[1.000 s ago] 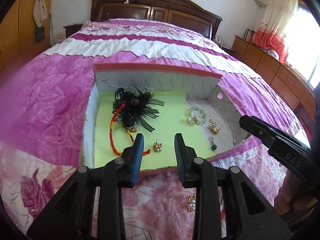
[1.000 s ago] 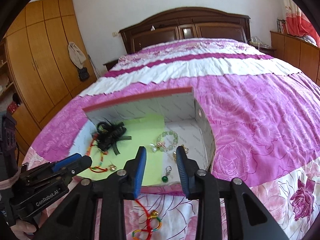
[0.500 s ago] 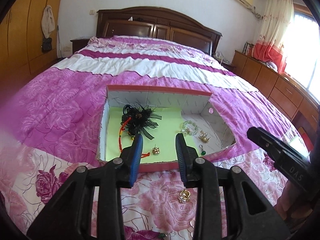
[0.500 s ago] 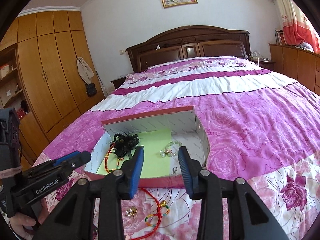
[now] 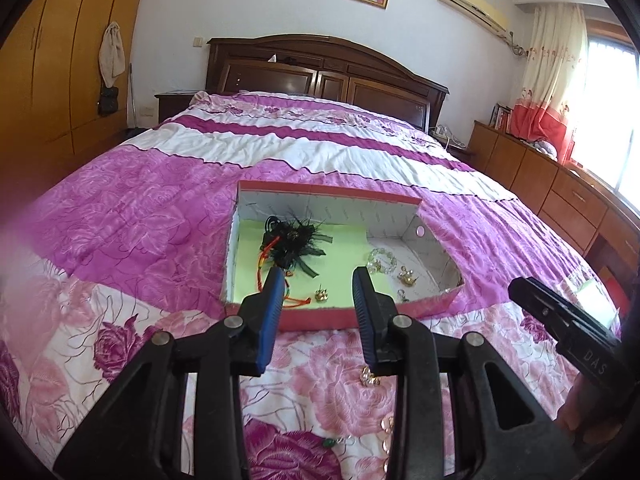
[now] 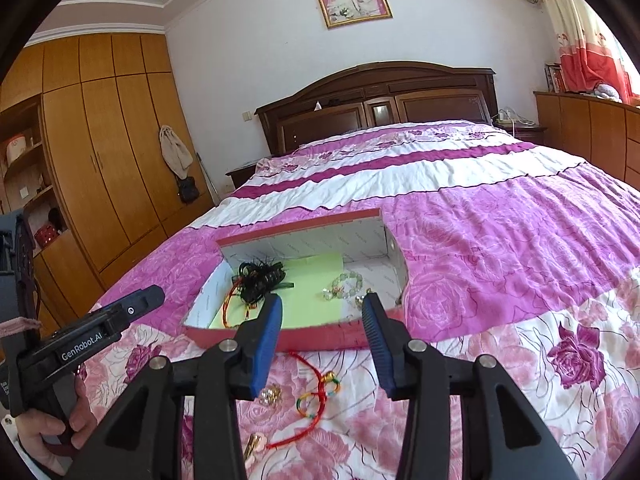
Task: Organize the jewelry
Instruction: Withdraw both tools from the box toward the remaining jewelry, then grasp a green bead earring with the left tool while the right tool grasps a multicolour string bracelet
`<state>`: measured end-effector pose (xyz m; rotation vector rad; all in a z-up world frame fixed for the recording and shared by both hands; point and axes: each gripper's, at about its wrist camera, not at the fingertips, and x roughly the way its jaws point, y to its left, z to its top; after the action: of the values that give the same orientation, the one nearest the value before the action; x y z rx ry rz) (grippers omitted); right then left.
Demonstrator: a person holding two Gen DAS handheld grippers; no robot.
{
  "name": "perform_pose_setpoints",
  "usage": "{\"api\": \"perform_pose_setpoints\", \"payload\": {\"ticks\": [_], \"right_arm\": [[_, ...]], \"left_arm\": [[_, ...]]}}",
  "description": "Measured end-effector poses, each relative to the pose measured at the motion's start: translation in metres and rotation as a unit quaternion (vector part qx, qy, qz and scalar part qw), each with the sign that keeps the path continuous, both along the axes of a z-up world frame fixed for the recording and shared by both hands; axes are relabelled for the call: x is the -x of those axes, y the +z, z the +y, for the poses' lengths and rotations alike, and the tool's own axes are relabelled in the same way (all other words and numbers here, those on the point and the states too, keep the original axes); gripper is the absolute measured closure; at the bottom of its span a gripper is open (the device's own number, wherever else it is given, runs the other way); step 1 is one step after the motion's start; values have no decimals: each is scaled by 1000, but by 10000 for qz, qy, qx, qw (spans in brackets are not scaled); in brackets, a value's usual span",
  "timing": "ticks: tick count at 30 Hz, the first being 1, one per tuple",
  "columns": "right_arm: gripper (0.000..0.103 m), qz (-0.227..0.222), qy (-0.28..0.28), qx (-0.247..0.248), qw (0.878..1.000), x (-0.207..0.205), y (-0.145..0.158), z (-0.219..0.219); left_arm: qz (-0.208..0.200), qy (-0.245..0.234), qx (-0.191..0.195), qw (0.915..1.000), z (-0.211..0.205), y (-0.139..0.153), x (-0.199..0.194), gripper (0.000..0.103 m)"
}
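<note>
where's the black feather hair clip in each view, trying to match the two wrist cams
Left wrist: the black feather hair clip lies in the box's back-left part on the green liner, just above the left gripper, whose jaws are open.
Right wrist: the clip sits in the box's left part, up-left of the right gripper, which is also open.
Shared landmark: the red-rimmed box on the bedspread.

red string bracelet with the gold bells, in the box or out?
Out. The red string bracelet lies on the bedspread, in front of the box wall.
</note>
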<state>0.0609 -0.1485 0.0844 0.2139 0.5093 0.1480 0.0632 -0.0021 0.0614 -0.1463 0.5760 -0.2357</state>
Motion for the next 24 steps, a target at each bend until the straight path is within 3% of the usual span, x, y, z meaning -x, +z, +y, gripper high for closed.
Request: {"api": "perform_pose_setpoints", "payload": {"ticks": [8, 16, 24], "right_arm": [[57, 164, 60, 61, 9998, 14, -7, 2], [57, 703, 171, 79, 9973, 15, -29, 4], [57, 1120, 277, 46, 9933, 11, -48, 6]], "left_arm": [[199, -171, -187, 9995, -1, -10, 11, 76], [690, -579, -472, 9948, -10, -29, 17, 75], [1308, -854, -471, 9866, -13, -53, 18, 75]]}}
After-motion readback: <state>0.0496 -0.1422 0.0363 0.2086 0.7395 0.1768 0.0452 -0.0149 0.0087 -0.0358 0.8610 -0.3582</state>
